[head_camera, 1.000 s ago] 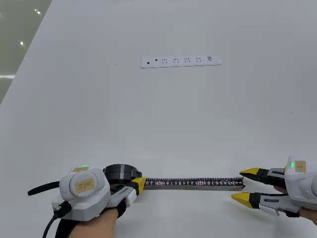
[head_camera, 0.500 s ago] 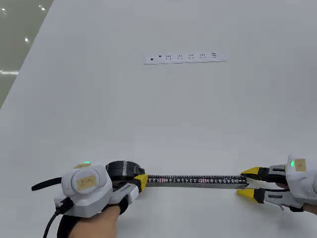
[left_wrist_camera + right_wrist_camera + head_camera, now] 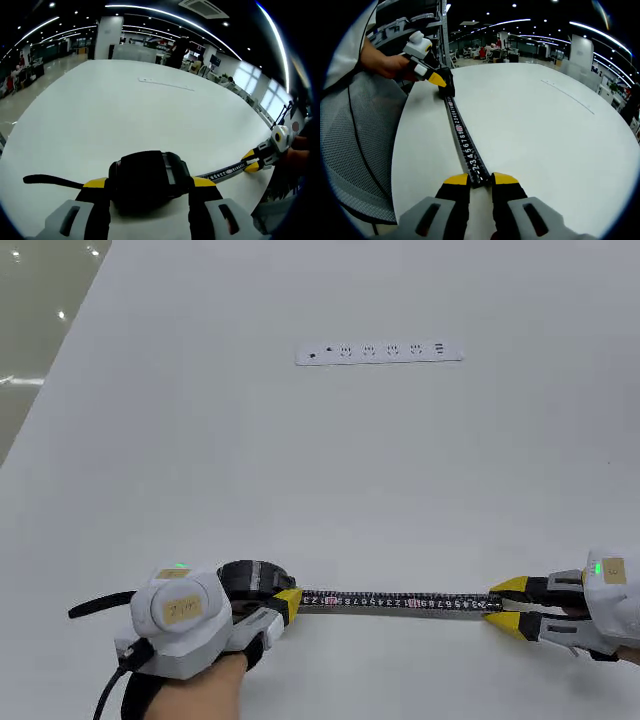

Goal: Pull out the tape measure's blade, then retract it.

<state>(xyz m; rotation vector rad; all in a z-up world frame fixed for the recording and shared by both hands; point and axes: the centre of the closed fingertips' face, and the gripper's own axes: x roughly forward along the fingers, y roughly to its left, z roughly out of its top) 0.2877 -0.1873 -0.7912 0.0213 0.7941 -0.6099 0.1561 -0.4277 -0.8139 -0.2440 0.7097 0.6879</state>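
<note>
Left gripper [image 3: 272,608] at near left of white table [image 3: 300,470], jaws clamped on either side of the black tape measure [image 3: 252,578], w/ its strap [image 3: 100,605] trailing off to the left; blade [image 3: 400,601] drawn out to the right, lying flat across the near part of the table, numbers up; right gripper [image 3: 500,604] at near right, jaws almost together, pinching the blade's end btwn the yellow tips; power strip [image 3: 380,352] at far centre, well apart from both.
</note>
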